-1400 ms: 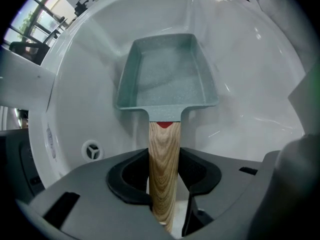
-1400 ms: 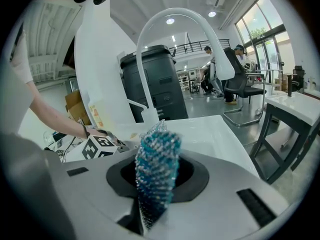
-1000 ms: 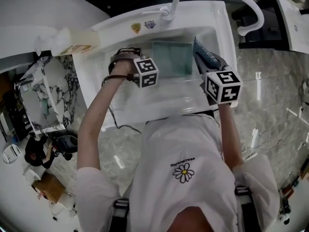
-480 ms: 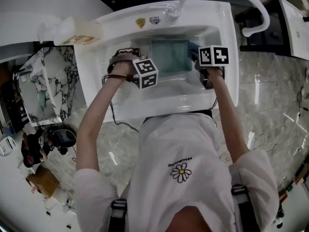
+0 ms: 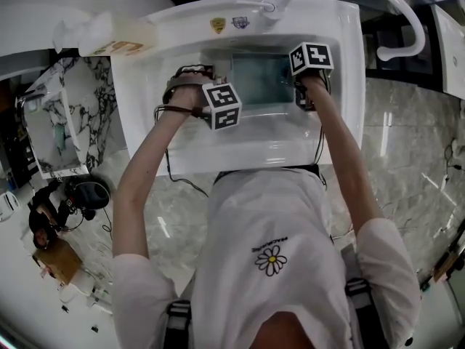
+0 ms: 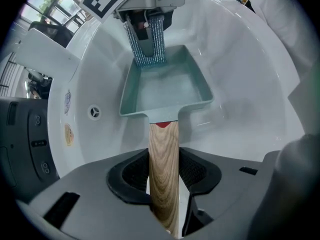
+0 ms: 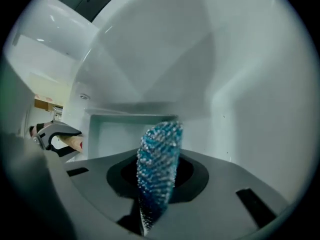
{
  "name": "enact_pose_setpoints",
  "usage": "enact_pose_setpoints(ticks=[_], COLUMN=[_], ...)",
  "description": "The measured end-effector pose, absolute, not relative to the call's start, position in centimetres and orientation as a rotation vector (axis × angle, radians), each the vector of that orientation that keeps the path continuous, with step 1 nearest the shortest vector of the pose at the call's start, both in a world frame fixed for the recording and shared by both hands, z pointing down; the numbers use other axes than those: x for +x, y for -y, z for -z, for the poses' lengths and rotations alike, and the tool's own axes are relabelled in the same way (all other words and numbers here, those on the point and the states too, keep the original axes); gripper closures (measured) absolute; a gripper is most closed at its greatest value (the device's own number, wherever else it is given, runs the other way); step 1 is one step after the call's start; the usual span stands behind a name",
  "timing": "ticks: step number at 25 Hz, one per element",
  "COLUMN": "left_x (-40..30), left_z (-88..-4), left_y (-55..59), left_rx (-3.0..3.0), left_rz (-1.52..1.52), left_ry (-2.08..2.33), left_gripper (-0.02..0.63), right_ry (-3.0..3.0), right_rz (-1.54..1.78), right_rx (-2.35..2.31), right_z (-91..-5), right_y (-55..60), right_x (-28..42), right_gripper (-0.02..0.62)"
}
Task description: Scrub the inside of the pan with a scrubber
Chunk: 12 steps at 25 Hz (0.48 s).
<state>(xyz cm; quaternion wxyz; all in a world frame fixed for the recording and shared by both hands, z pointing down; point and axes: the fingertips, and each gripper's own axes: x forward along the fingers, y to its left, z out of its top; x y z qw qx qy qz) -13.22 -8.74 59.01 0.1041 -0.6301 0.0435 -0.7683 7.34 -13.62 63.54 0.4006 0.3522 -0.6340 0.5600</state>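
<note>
A: Quick, nearest first. What's the person point(image 5: 271, 259) doing?

B: Standing at a white sink point(image 5: 138, 100), leaning over it, both arms reaching into the basin.

A: Left tool point(image 6: 164, 184)?

B: It's clamping a wooden handle point(image 6: 163, 154). The jaws are sitting narrow, pressing the handle from both sides, and the handle is running straight out between them.

A: And that's leading to?

B: The pan point(image 6: 200, 84). It's pale green and rectangular with a shallow wall, and it's lying down in the basin with the open side facing up. I can't tell if it's resting on the sink floor or hanging just above it.

A: Right tool point(image 7: 155, 184)?

B: It's gripping the scrubber point(image 7: 159, 159), a blue knobbly pad standing on edge between the jaws and sticking out past them.

A: Where's the scrubber relative to the pan?

B: It's coming in from the side opposite the handle. The free end is dipping inside the pan at the far wall and looks to be touching there. The rest of the pan floor is showing bare.

A: Further back?

B: An overflow hole point(image 6: 94, 112) is showing in the basin wall to the left of the pan. A curved white faucet point(image 5: 363, 6) is arching over the sink's back rim, and a box point(image 5: 120, 38) is sitting at the back left corner.
</note>
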Motion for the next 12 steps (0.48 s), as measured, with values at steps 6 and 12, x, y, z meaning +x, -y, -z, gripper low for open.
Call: enact_pose_setpoints(ticks=[6,12], left_x=[-13.2,-13.2], left_z=[-59.1,-59.1], left_y=[8.8,8.9], left_rx=[-1.871,-1.886], left_rz=[2.264,2.251], left_ry=[-0.123,-0.129], left_gripper=[0.445,0.445], right_ry=[1.606,1.63], right_rz=[-1.467,-1.478], right_rx=[0.862,0.861], right_z=[-64.1,-64.0], right_y=[13.9,14.2], right_x=[6.5,5.8], right_gripper=[0.535,0.535])
